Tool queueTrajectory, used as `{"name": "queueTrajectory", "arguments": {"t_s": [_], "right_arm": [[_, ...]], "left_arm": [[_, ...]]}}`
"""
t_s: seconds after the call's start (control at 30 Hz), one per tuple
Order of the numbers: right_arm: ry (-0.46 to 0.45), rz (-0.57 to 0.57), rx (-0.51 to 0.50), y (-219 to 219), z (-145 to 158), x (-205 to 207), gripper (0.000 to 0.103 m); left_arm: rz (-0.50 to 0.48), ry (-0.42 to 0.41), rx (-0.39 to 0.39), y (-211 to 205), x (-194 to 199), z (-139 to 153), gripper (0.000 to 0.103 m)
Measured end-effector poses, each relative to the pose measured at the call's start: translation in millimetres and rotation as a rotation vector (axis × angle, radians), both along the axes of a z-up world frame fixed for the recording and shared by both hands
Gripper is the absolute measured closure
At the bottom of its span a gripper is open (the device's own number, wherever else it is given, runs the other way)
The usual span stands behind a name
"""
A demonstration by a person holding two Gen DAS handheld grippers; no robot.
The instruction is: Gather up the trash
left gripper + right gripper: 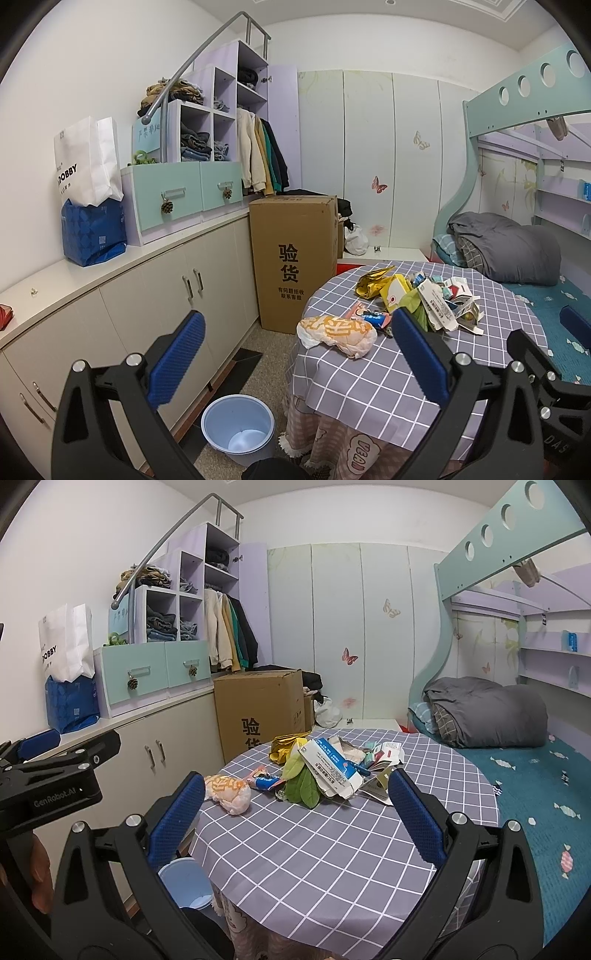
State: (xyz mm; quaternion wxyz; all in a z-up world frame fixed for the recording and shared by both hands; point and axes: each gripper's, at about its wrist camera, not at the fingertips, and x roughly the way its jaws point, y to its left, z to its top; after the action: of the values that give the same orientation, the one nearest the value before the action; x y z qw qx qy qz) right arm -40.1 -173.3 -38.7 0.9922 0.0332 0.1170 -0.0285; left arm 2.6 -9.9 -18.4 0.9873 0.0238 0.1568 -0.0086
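— On the counter (332, 849) what do you see?
— I see the trash (317, 771) heaped at its far side. My left gripper (295, 354) and right gripper (295, 816) are spread wide, empty, above it. A blue bin (238, 428) stands on the floor.

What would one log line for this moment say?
stage: before first pick | left hand-held gripper: open, empty | right hand-held gripper: open, empty | trash pile: on table | bin: on floor

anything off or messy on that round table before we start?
Yes. A loose heap of trash sits on the far side of the table: a torn, flattened medicine box, a crumpled orange-print plastic bag, gold foil, green leaves and small wrappers. The blue bin on the floor looks empty. Both grippers are open, holding nothing.
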Motion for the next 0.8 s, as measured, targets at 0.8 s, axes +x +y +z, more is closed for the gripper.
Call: {"name": "queueTrajectory", "arguments": {"t_s": [0.8], "right_arm": [[0.004, 0.006, 0.002, 4.4, -1.5, 3.2, 0.006]], "left_arm": [[0.002, 0.006, -0.004, 1.9, 1.2, 0.7, 0.004]]}}
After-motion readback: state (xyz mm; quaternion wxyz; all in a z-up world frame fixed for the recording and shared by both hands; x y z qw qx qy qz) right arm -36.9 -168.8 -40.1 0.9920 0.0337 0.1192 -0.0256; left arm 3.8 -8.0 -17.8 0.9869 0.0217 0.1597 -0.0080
